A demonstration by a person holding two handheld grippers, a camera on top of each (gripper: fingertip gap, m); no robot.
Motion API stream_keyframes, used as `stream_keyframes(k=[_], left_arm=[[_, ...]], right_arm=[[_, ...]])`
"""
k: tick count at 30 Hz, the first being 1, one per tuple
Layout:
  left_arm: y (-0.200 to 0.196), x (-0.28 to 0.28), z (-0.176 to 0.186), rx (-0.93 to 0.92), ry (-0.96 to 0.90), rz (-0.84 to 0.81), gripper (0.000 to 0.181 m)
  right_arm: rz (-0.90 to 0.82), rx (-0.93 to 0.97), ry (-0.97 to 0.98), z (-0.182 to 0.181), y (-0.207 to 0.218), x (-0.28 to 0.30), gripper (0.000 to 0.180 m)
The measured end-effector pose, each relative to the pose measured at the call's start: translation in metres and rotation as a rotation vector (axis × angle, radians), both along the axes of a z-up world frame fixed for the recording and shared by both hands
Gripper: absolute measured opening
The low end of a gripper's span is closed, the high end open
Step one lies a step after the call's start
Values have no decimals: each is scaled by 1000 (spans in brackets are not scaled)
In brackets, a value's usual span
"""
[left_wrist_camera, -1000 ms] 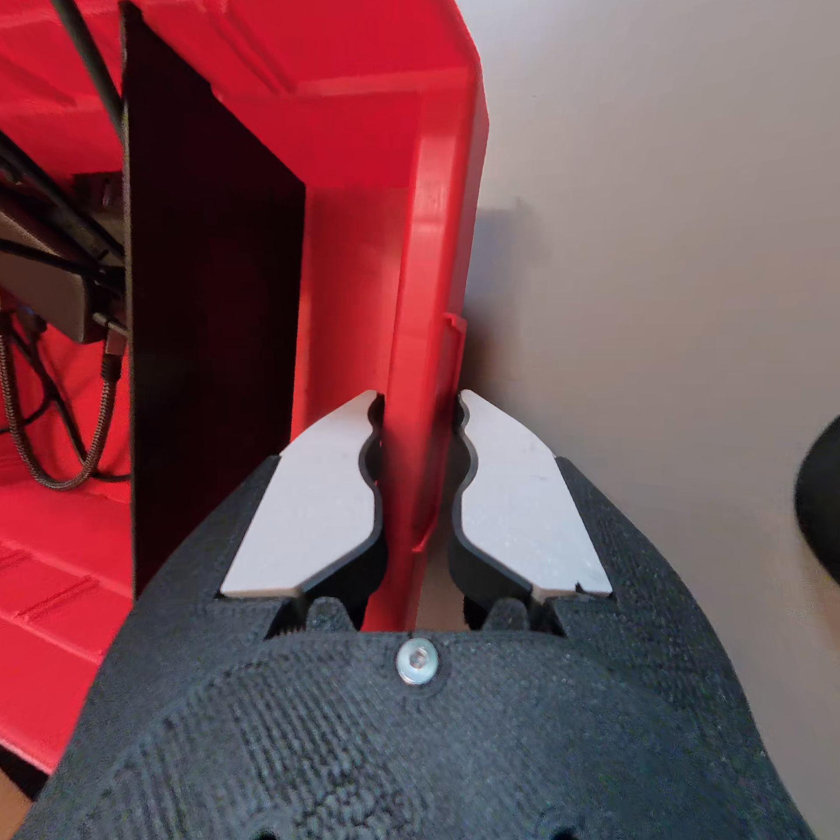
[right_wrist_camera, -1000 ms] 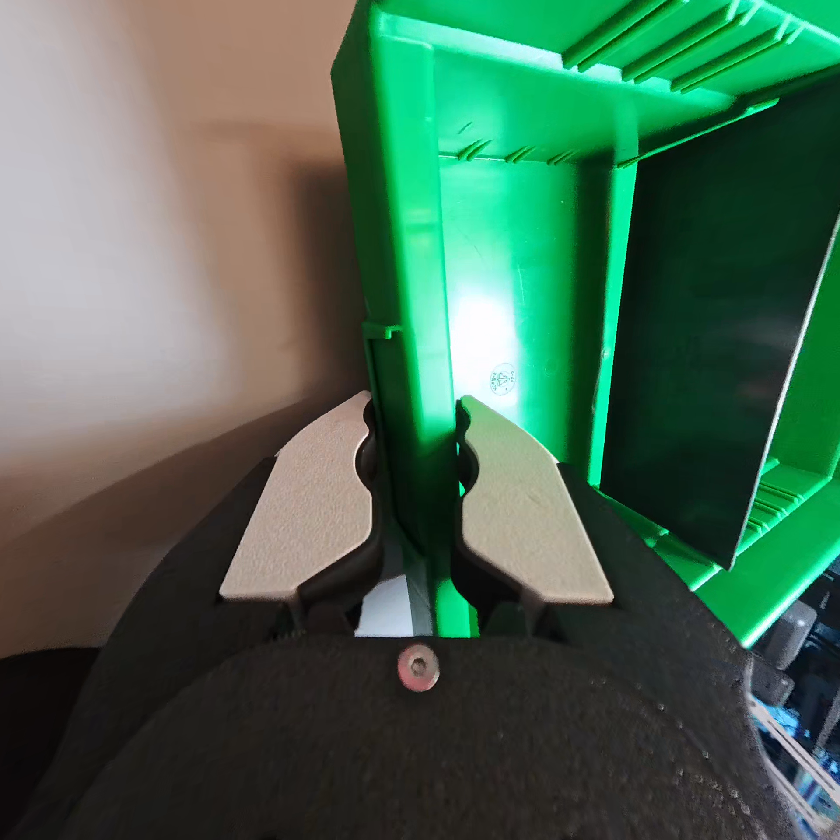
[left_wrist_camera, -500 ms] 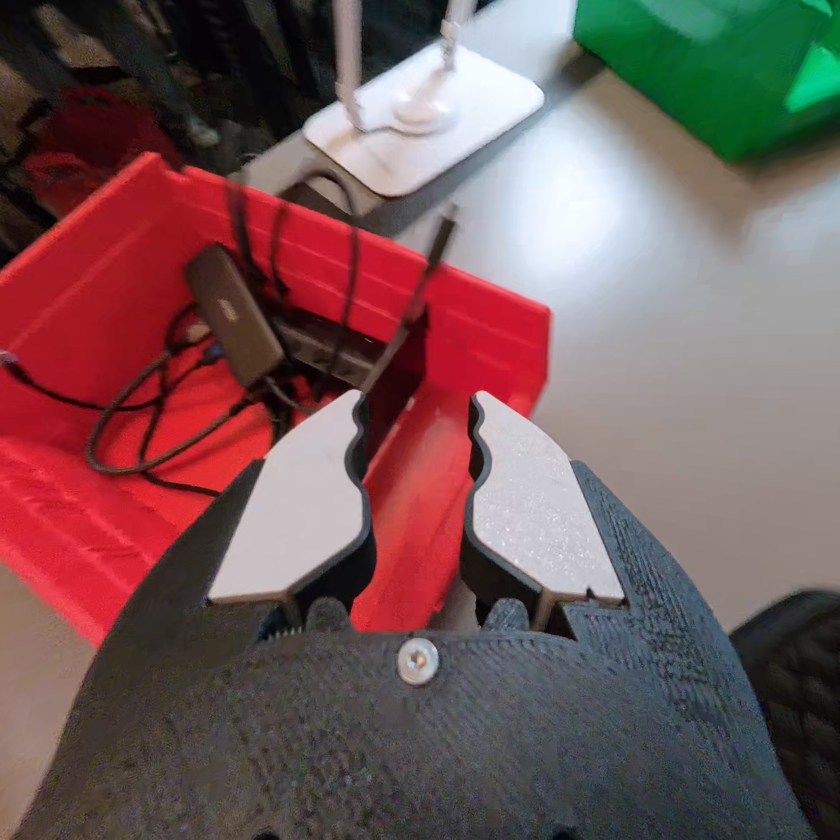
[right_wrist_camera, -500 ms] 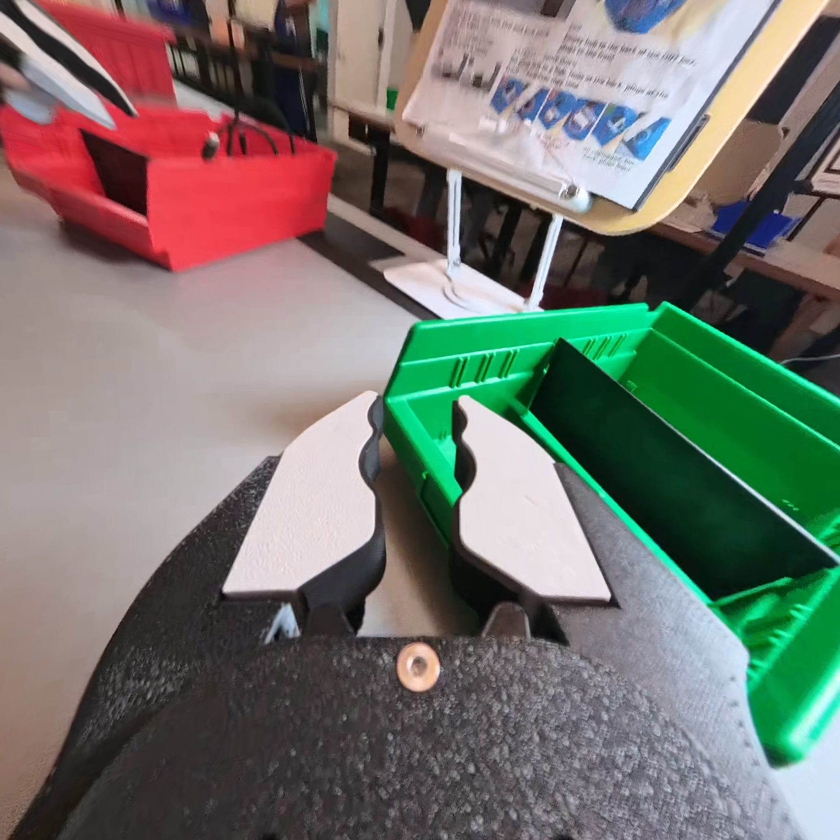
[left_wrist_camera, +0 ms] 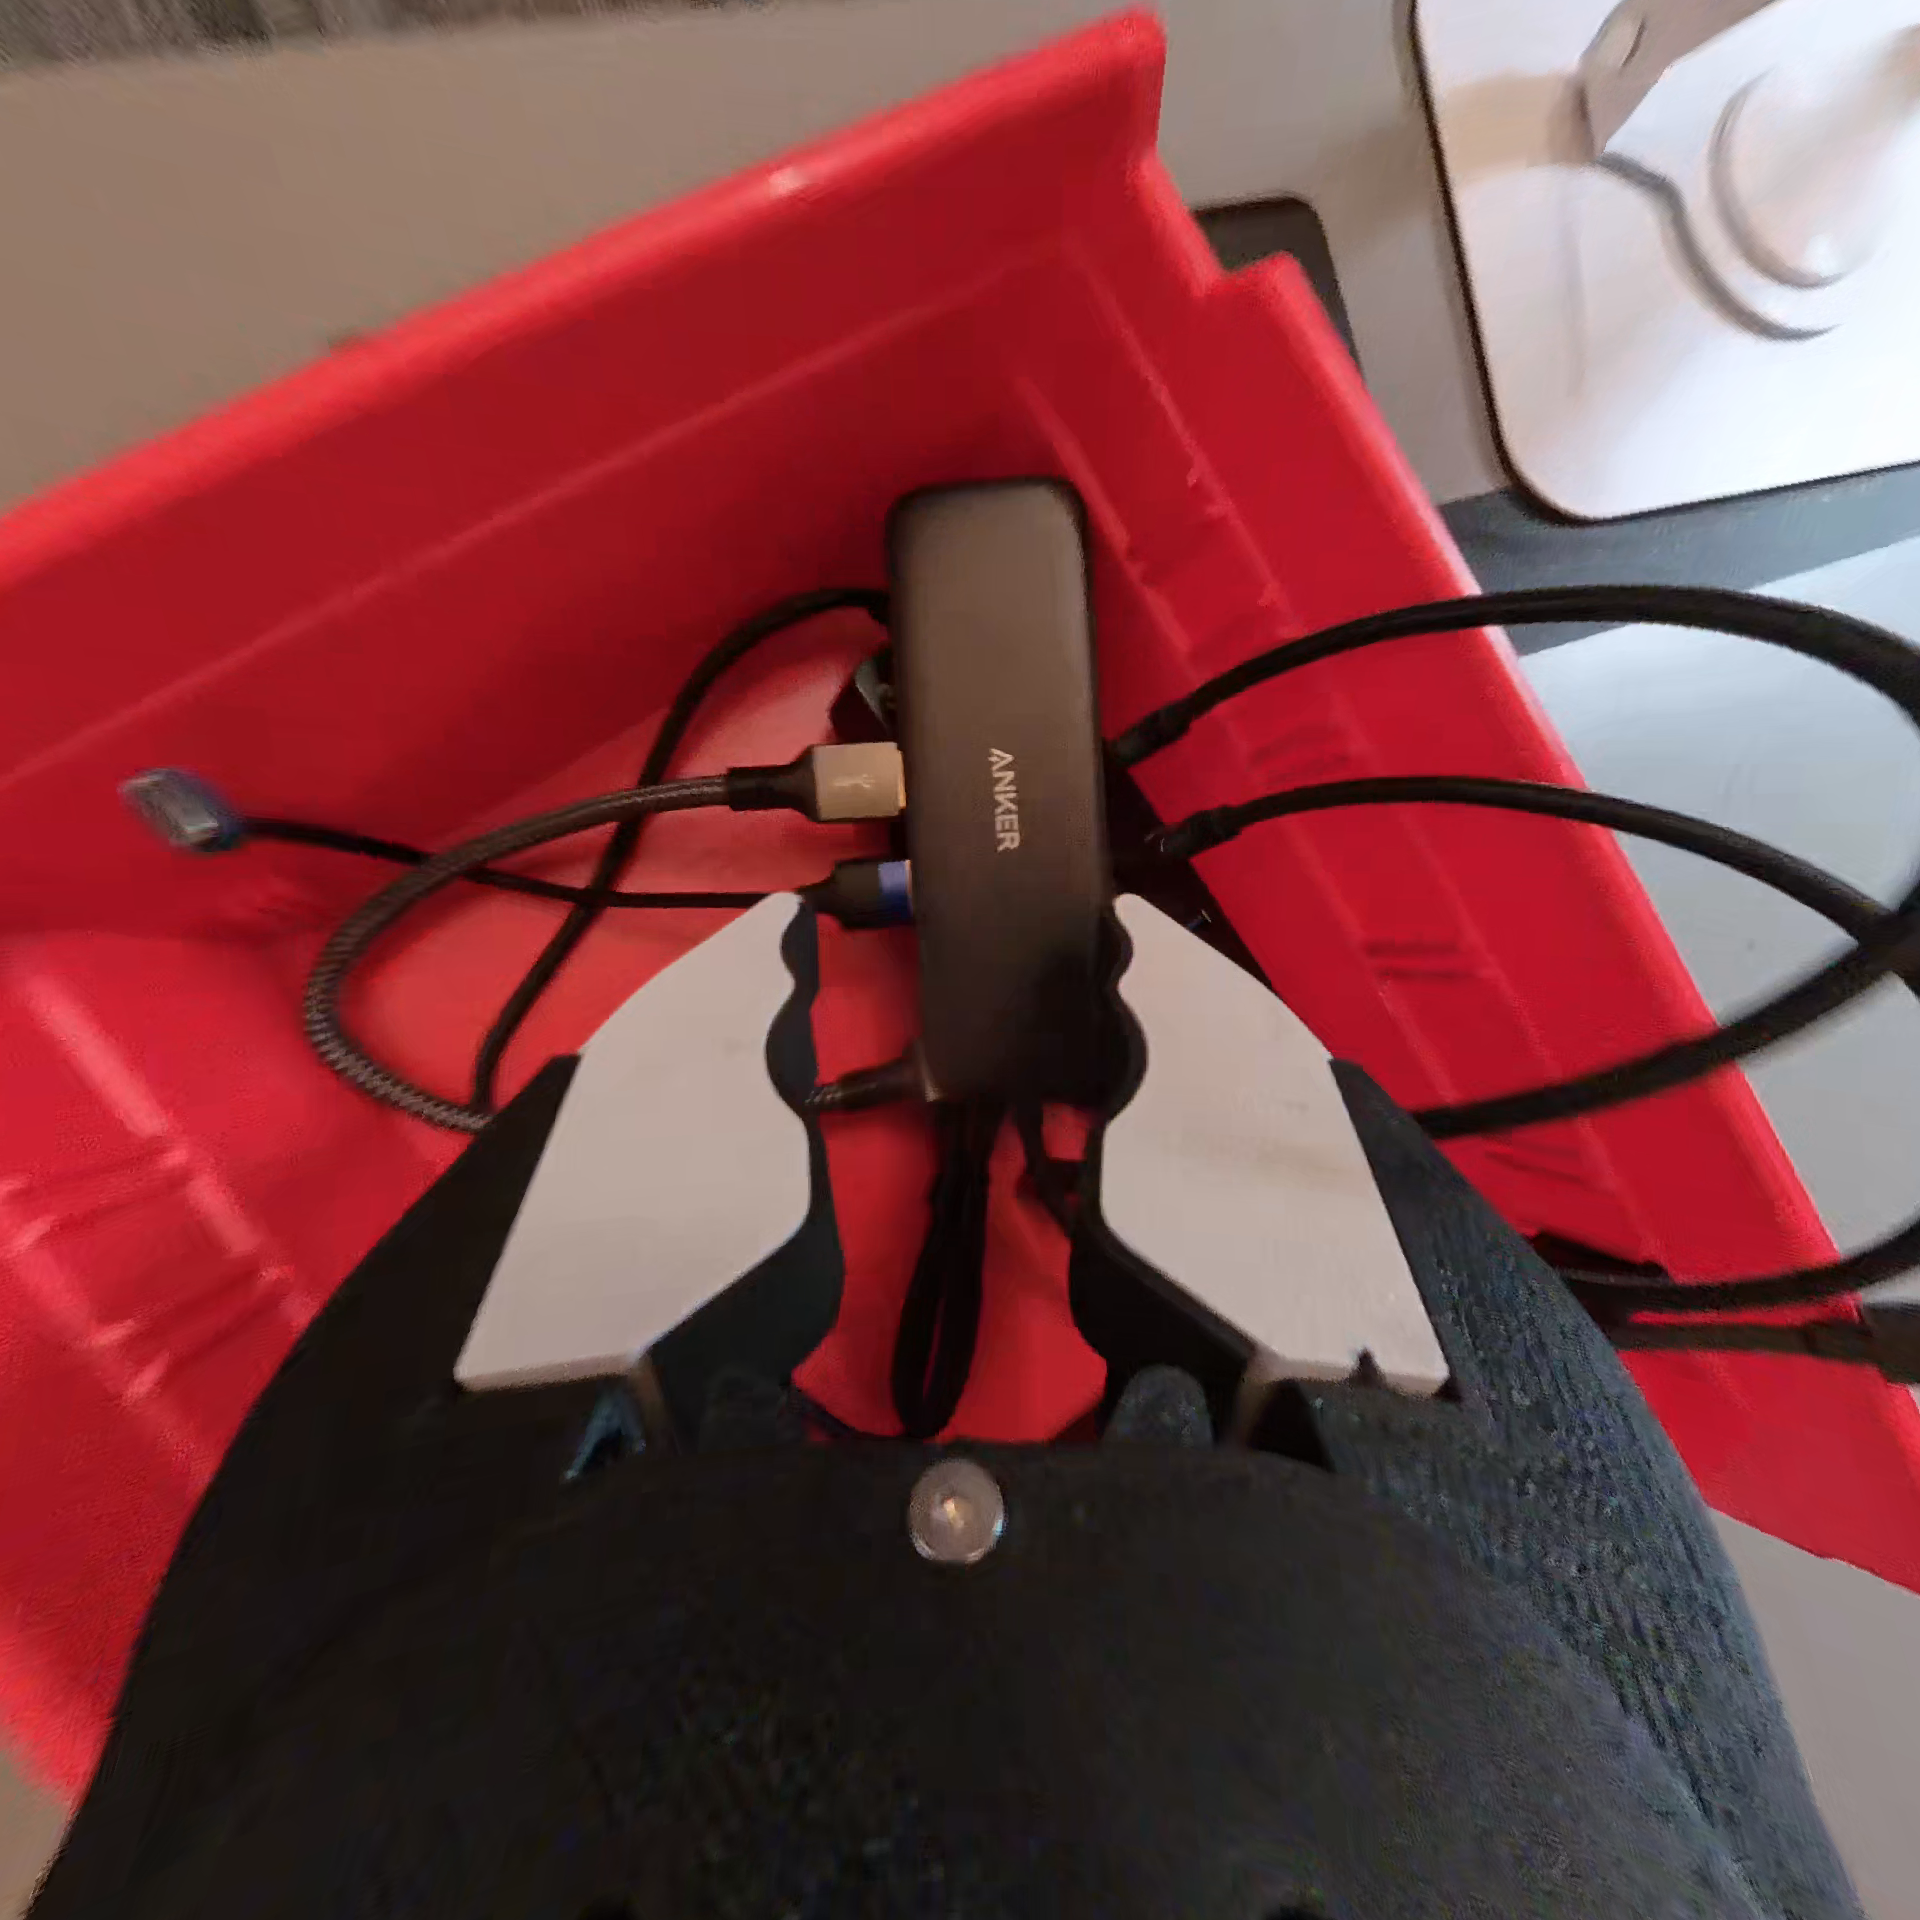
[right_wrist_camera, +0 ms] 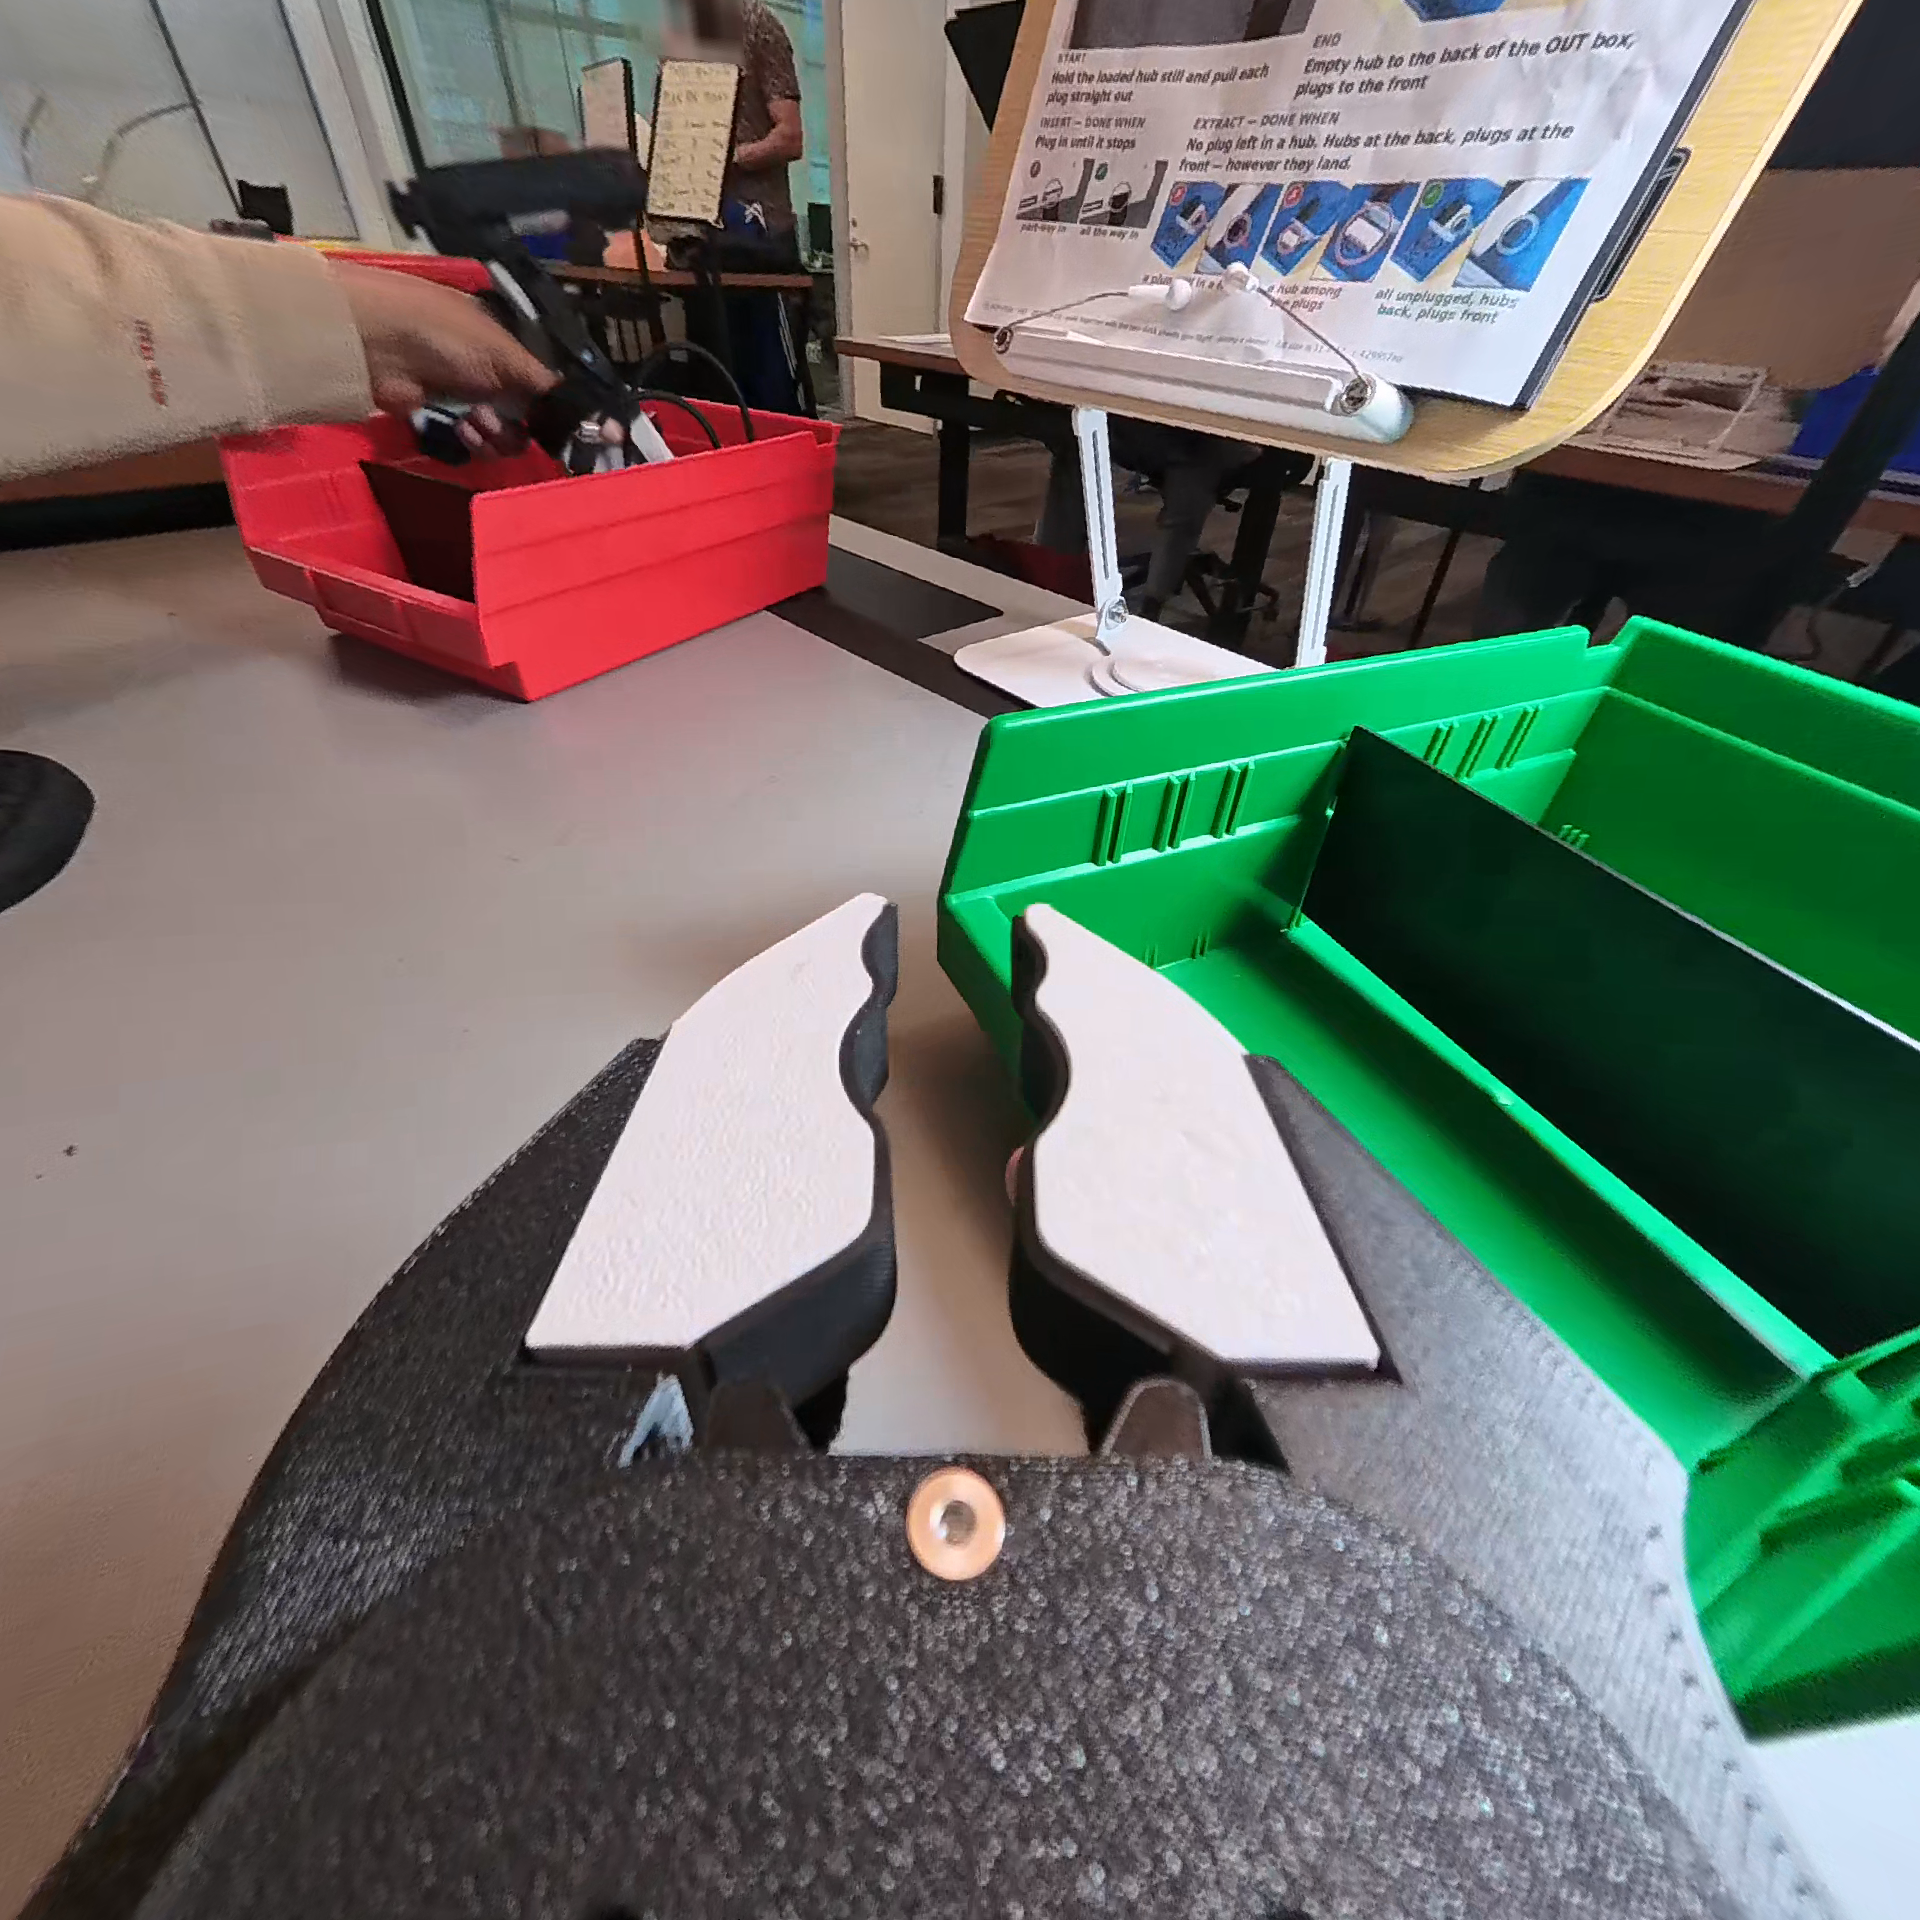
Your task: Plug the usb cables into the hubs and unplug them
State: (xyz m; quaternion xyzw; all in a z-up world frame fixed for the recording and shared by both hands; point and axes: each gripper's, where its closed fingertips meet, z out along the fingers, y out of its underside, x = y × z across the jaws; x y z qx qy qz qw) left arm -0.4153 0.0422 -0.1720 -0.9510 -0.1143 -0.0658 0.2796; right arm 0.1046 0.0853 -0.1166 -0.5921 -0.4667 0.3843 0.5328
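The left gripper (left_wrist_camera: 961,925) gapes wide around a smooth dark slab-shaped hub (left_wrist_camera: 995,790) in the red plastic bin (left_wrist_camera: 520,499), braided cables (left_wrist_camera: 436,883) plugged in. The right gripper (right_wrist_camera: 951,920) stands slightly parted, empty, beside the ribbed green bin (right_wrist_camera: 1143,821).

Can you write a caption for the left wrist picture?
Open left gripper straddles a dark hub with cables plugged in, over the red bin.

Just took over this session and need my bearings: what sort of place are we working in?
Probably an office-like lab or workshop set up for hands-on trials. A grey table holds a red bin and a green bin, an instruction sheet stands on a stand, and more desks sit behind.
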Motion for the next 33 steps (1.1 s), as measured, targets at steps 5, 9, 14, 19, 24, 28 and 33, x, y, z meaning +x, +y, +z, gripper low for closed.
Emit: stream_keyframes(k=[5,9,14,19,24,28,33], left_arm=[[8,4,-22,-121,61,-40,62],[8,3,-26,-182,130,-45,63],[7,5,-18,-184,242,-82,43],[-1,0,10,-161,434,-130,20],[-17,-9,34,-208,599,-193,14],[-22,-13,47,-182,637,-199,13],[-27,-12,85,-93,668,-221,13]], right_arm=[[14,-13,-4,-2,-2,-1,19],[16,-11,-10,-2,-3,-1,18],[-2,12,-17,-1,-2,1,16],[-18,23,-18,0,-1,3,14],[-18,38,-47,-4,-2,0,13],[-26,58,-70,-8,-3,-1,13],[-26,45,-71,-10,-2,-1,12]])
